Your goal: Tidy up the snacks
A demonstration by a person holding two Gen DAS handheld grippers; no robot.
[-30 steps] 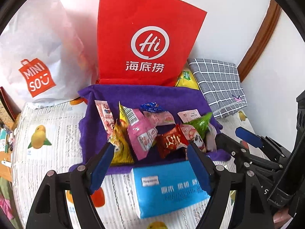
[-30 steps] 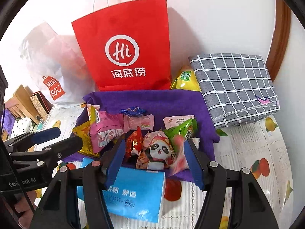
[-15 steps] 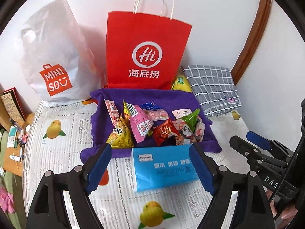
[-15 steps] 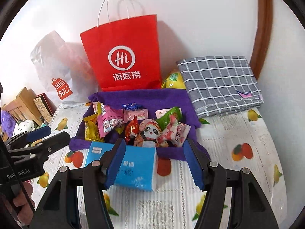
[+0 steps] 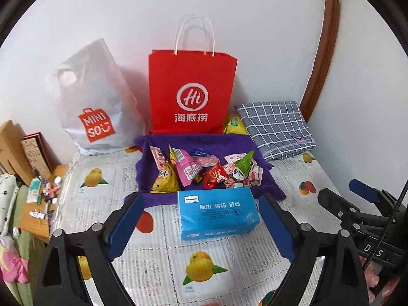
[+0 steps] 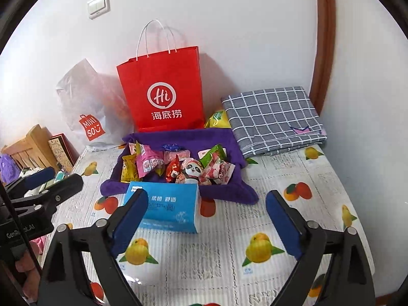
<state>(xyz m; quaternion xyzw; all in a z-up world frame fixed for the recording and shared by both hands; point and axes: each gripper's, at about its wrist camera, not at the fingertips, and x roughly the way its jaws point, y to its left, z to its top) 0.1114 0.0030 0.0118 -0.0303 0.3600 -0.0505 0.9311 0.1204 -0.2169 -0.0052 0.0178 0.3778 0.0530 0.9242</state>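
Home bedroom, fruit-print bedsheet (image 5: 229, 255), folded blanket (image 5: 275, 125)

Left gripper (image 5: 201, 223) fingers (image 5: 126, 219) opening with nothing gripped, blue tissue pack (image 5: 218, 213) beyond them, snack packets (image 5: 204, 169) heaped on purple cloth (image 5: 142, 163), red paper bag (image 5: 191, 91) upright behind

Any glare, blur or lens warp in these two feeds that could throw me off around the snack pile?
Left wrist view: sharp, evenly lit; fisheye bows the door frame; soft shadow behind the red bag. Right wrist view: same warp and black corner vignette; snack pile readable, no glare; white plastic bag looks slightly washed out.
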